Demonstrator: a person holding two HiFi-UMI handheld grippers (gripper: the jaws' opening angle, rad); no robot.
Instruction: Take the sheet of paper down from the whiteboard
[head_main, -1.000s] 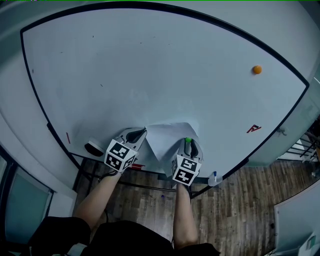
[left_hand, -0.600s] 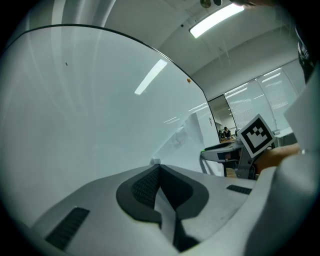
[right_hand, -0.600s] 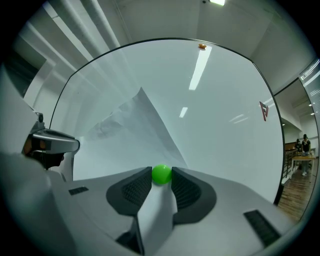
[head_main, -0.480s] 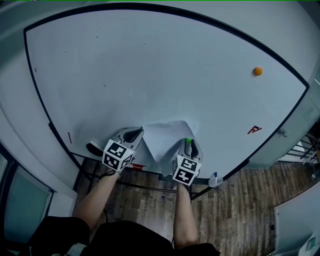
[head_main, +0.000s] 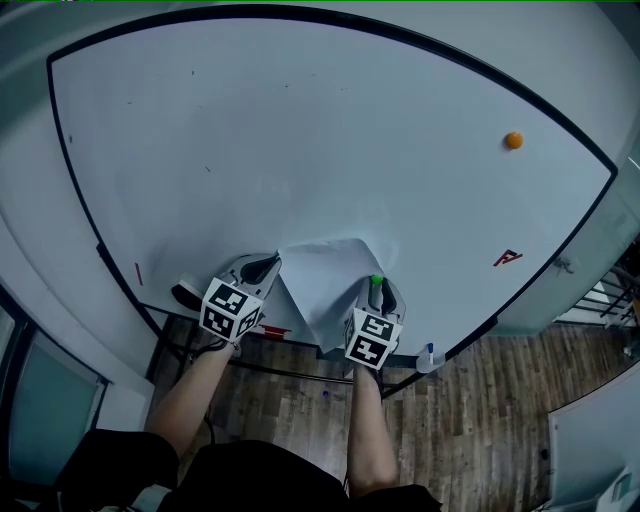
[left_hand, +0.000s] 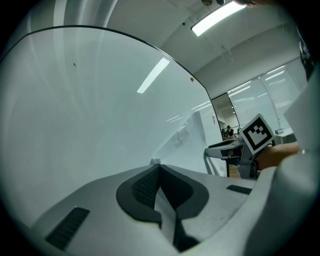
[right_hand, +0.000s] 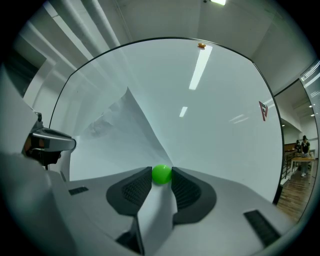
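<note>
My left gripper (left_hand: 159, 166) has its jaws closed together on one corner of the sheet of paper (head_main: 322, 282). That side of the sheet stands off the whiteboard (head_main: 300, 130). My right gripper (right_hand: 161, 171) is clamped on the green magnet (right_hand: 161, 175) at the sheet's opposite edge, against the board. Farther along the board are a small red piece (head_main: 507, 258) and an orange magnet (head_main: 513, 140).

I read the whiteboard (head_main: 300, 130) as glossy, mirroring ceiling lights. The paper sheet (head_main: 325, 275) is thin, matt, softly creased. The green ball magnet (right_hand: 161, 174) looks like shiny plastic. The 2 black pads (right_hand: 134, 189) are ribbed, set in smooth grey plastic. Floor (head_main: 480, 400): wood grain.
</note>
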